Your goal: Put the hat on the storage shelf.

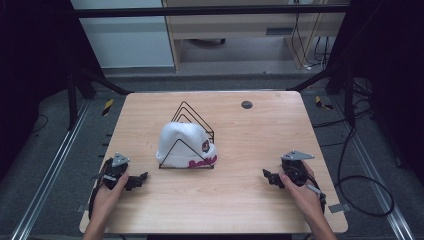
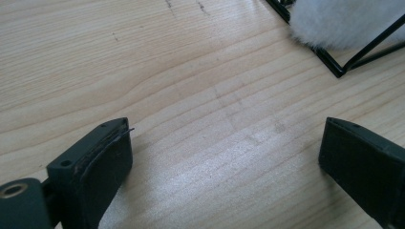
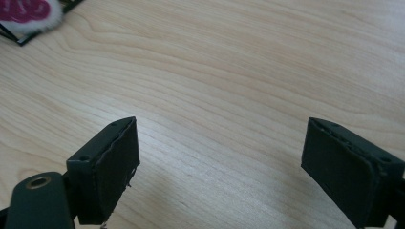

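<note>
White hat (image 1: 182, 142), illegible pink lettering (image 1: 202, 161)

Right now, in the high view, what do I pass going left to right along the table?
left gripper → white hat sitting in the black wire rack → right gripper. Both grippers are open and rest apart from the hat.

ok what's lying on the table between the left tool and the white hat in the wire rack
Nothing: bare wood. In the high view the left tool sits apart from the white hat in the wire rack, with plain table between them.
</note>
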{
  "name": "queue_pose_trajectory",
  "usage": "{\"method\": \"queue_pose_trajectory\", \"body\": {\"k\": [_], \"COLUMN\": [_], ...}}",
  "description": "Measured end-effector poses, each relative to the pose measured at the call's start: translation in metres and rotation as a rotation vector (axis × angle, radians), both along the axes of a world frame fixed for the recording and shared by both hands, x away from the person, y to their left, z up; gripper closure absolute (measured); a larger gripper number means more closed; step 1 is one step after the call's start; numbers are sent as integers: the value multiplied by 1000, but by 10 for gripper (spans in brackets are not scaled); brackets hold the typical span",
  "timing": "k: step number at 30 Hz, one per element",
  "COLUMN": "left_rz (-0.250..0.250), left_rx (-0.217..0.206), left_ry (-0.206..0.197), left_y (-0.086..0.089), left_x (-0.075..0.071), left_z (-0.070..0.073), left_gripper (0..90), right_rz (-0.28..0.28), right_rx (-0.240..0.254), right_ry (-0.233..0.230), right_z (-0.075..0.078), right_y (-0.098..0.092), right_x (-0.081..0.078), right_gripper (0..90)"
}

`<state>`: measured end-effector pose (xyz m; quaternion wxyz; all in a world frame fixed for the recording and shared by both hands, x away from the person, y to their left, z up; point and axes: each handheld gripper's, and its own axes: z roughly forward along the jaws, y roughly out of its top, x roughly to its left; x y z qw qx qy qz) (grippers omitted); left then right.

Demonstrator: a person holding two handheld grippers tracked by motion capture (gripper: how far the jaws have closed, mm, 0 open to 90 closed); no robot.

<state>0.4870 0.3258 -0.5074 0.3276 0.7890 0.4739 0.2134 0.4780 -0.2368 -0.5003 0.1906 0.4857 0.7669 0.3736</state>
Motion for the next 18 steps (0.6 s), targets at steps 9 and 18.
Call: {"method": "queue_pose_trajectory", "body": {"k": [9,18], "left_rz": [3,21], "left_rx": [3,-2], "left_ry": [3,4], "left_y": [-1,-3], "left_x": [0,0], "left_z": [0,-1], "left_gripper": [18,8], "right_rz": [-58,-118], "right_rx": [9,-86], "right_ry": [3,5], "right_z": [-11,-12], "right_y": [-3,16], "right_x": [1,-1], "right_gripper": [107,55]}}
